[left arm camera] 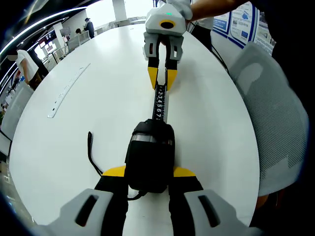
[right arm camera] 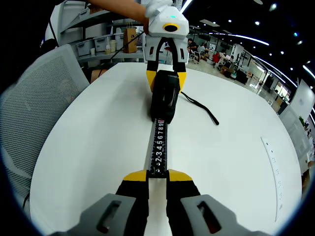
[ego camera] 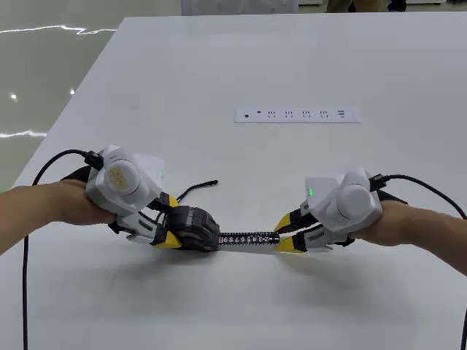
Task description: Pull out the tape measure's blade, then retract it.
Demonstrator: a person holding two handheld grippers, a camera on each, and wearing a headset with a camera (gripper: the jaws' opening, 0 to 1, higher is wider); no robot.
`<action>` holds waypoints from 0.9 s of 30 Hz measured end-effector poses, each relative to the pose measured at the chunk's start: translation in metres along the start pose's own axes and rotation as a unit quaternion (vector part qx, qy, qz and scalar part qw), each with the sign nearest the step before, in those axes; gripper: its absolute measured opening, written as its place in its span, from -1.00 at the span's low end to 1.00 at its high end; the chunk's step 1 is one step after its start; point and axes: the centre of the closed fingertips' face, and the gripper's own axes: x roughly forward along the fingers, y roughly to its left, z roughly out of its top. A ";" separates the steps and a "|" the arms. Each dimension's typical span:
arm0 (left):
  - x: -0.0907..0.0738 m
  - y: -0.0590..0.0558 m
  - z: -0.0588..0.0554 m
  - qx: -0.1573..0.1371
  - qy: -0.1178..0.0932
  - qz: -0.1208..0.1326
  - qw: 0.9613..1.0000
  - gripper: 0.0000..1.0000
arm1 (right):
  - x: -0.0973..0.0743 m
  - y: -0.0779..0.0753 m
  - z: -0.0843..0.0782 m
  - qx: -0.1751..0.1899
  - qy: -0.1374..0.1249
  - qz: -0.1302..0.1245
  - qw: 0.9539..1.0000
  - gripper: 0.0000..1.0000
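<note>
The left gripper [left arm camera: 150,172], at the bottom of the left gripper view, has its yellow-tipped jaws closed against the two sides of the black, rounded-block tape measure case [left arm camera: 150,155]. The case lies on the smooth white tabletop [ego camera: 219,65], at lower centre-left of the head view. The right gripper [right arm camera: 157,176], at the bottom of the right gripper view, has its jaws drawn nearly together, pinching the free end of the narrow, flat blade [right arm camera: 158,147], which is dark-faced with pale numerals. The blade runs straight for a short span from the mouth of the case to the right gripper's tips, low over the table. A thin black wrist strap [left arm camera: 91,150] trails from the case and lies curved on the tabletop, left of the case in the left gripper view. A flat white power strip [ego camera: 297,114] lies at upper centre of the head view, well apart from both grippers. A grey mesh chair back [right arm camera: 34,113] stands at the left edge of the right gripper view.
</note>
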 end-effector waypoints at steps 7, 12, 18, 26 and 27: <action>0.000 -0.002 0.003 0.000 0.000 0.000 1.000 -0.48 | -0.002 0.000 0.000 0.000 0.000 -0.001 1.000 -0.78; 0.000 -0.002 0.002 -0.001 -0.001 0.001 1.000 -0.48 | -0.002 0.000 -0.001 0.000 0.000 0.000 1.000 -0.78; -0.002 -0.001 -0.002 -0.002 -0.001 0.001 1.000 -0.48 | -0.002 -0.001 -0.004 0.001 0.000 0.000 1.000 -0.78; -0.001 0.000 -0.002 -0.002 -0.001 0.001 1.000 -0.47 | -0.005 0.001 -0.004 0.001 0.000 0.001 1.000 -0.78; -0.001 0.001 -0.002 -0.002 -0.001 0.001 1.000 -0.47 | -0.005 0.001 -0.003 0.001 0.000 0.001 1.000 -0.78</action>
